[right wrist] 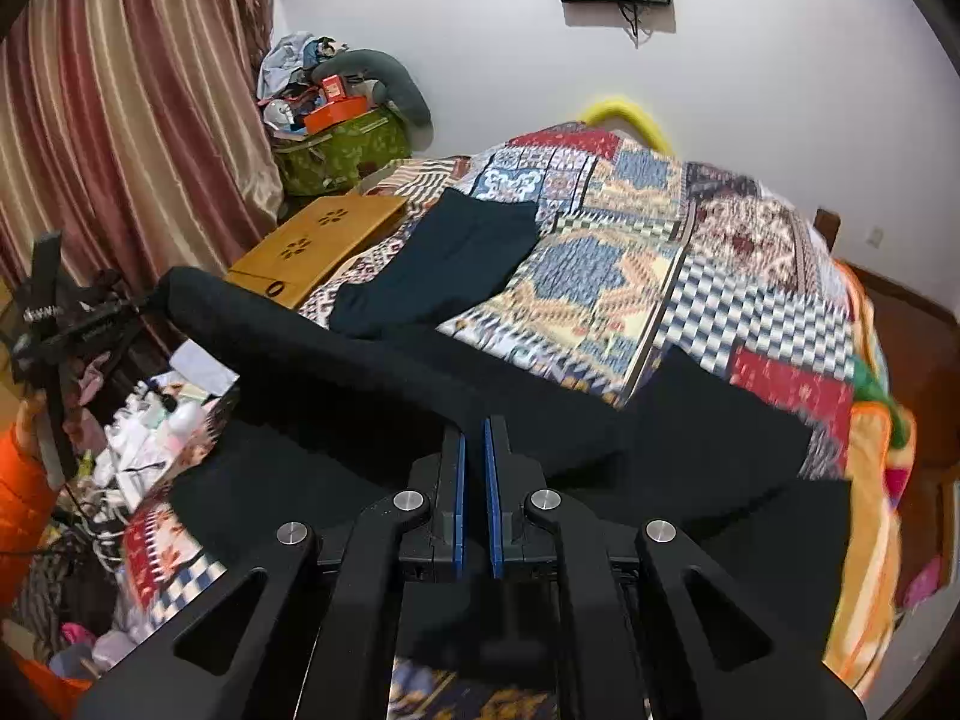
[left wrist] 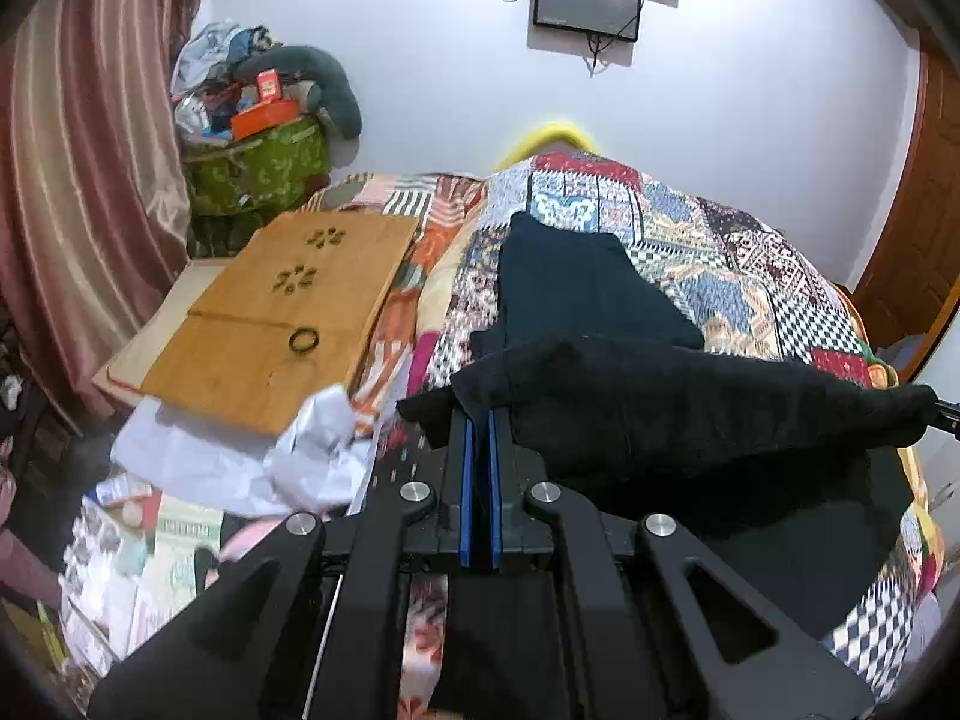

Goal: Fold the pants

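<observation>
Black pants (left wrist: 690, 414) hang lifted over the near end of the bed, one edge pulled taut between both grippers; the far part (left wrist: 576, 288) lies flat on the patchwork quilt (left wrist: 720, 252). Left gripper (left wrist: 480, 420) is clamped on the edge's left end, fabric bunched over the blue pads (left wrist: 467, 480). Right gripper (right wrist: 474, 426) is clenched on the same edge further along w/ cloth draped over its tips. Judging by the spread, two corners are held apart so the fabric stays straight & can be carried over the flat part as a fold, prob. mid-fold. Fabric looks matte, soft, slightly fuzzy, w/ a rolled thick hem btw the grips; it'll sag if tension drops. Quilt is busy printed squares, lumpy underneath. Beside the bed's left sits a smooth wooden lap tray (left wrist: 282, 306) w/ flower cut-outs and a dark ring, crumpled white paper (left wrist: 318, 438) near it, striped satin curtain (left wrist: 78, 192) behind. In the right view an orange sleeve (right wrist: 24, 498) shows at the left.
</observation>
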Demonstrator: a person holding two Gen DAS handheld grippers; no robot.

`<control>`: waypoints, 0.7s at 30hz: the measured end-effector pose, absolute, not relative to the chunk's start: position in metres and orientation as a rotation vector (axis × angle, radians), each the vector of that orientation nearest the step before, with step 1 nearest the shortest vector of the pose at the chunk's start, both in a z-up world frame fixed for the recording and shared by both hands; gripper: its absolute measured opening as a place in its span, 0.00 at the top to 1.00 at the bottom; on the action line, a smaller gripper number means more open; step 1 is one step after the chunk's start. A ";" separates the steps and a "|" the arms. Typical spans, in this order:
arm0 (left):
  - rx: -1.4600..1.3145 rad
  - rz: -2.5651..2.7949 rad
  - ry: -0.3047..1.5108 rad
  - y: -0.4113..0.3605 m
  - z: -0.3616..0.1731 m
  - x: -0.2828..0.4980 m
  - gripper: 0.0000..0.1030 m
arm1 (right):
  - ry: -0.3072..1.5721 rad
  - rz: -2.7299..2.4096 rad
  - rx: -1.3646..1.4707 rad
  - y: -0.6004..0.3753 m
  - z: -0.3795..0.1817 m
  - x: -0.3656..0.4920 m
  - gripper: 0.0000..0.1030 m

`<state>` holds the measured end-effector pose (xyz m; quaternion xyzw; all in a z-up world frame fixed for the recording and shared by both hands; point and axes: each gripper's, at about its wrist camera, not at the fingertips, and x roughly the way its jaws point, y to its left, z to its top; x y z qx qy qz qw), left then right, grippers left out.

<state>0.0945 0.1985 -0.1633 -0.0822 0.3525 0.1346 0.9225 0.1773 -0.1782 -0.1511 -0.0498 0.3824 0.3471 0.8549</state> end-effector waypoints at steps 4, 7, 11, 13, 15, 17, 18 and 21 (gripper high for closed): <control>-0.185 0.280 0.745 0.197 -0.175 0.073 0.97 | 0.832 0.726 -0.085 -0.179 -0.164 0.159 0.95; -0.171 0.275 0.779 0.195 -0.184 0.062 0.96 | 0.845 0.726 -0.092 -0.179 -0.171 0.146 0.95; -0.159 0.255 0.830 0.192 -0.188 0.052 0.96 | 0.884 0.746 -0.113 -0.180 -0.171 0.147 0.91; -0.153 0.263 0.814 0.194 -0.182 0.045 0.95 | 0.885 0.743 -0.101 -0.186 -0.165 0.144 0.90; -0.160 0.270 0.797 0.198 -0.173 0.039 0.90 | 0.891 0.752 -0.078 -0.191 -0.159 0.144 0.90; -0.183 0.280 0.788 0.204 -0.166 0.037 0.76 | 0.877 0.752 -0.045 -0.199 -0.151 0.145 0.88; -0.190 0.288 0.784 0.206 -0.162 0.038 0.66 | 0.868 0.746 -0.040 -0.200 -0.148 0.144 0.87; -0.177 0.290 0.777 0.205 -0.155 0.047 0.61 | 0.832 0.716 -0.022 -0.209 -0.137 0.151 0.79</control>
